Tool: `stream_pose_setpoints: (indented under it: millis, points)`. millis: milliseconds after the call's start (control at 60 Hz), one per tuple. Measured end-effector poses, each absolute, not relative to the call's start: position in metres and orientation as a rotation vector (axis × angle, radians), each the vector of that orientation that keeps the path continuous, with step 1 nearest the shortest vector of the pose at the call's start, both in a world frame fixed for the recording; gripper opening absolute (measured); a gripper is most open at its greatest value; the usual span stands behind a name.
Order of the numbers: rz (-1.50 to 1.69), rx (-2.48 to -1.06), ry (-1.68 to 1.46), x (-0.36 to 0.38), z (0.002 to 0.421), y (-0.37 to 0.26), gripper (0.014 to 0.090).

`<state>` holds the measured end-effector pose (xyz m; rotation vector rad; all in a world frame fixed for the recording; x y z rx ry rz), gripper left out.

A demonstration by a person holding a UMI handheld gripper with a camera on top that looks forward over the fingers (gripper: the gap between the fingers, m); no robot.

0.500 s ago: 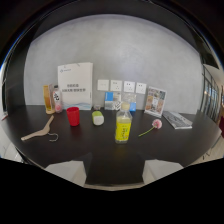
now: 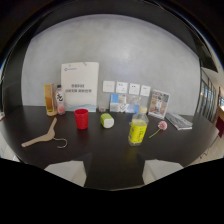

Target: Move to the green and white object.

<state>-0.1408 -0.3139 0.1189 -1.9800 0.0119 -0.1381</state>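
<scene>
The green and white object (image 2: 106,120) is a small rounded container lying on the black table (image 2: 100,150), between a red cup (image 2: 81,118) and a yellow bottle (image 2: 136,127). It lies well beyond my gripper (image 2: 113,197), slightly left of straight ahead. The gripper is lost in the dark band at the bottom of the gripper view, and its fingers cannot be made out there. Nothing is seen held.
A wooden hanger (image 2: 42,135) lies at the front left. An amber bottle (image 2: 48,99), a small bottle (image 2: 60,100) and a white paper bag (image 2: 80,93) stand at the back. Blue and white boxes (image 2: 122,104), a picture frame (image 2: 158,104), a pink flower (image 2: 161,125) and a flat grey device (image 2: 179,120) are to the right.
The whole scene has slid a little to the right in the view, so the camera has swung slightly left. No object on the table has moved.
</scene>
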Motion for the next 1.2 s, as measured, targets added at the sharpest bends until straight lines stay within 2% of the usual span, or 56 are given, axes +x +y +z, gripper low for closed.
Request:
stream_pose_setpoints:
  millis: [233,400,733,1200]
  points:
    - [-0.138,-2.008,0.016,-0.159,0.108,-0.268,0.0852]
    - [-0.134,-2.011,0.000,-0.159,0.100,-0.206,0.0853]
    - [-0.099,-2.104,-0.018,-0.154,0.059,-0.094,0.0851]
    - [-0.106,-2.141,-0.011,-0.148,0.040,-0.063,0.0850]
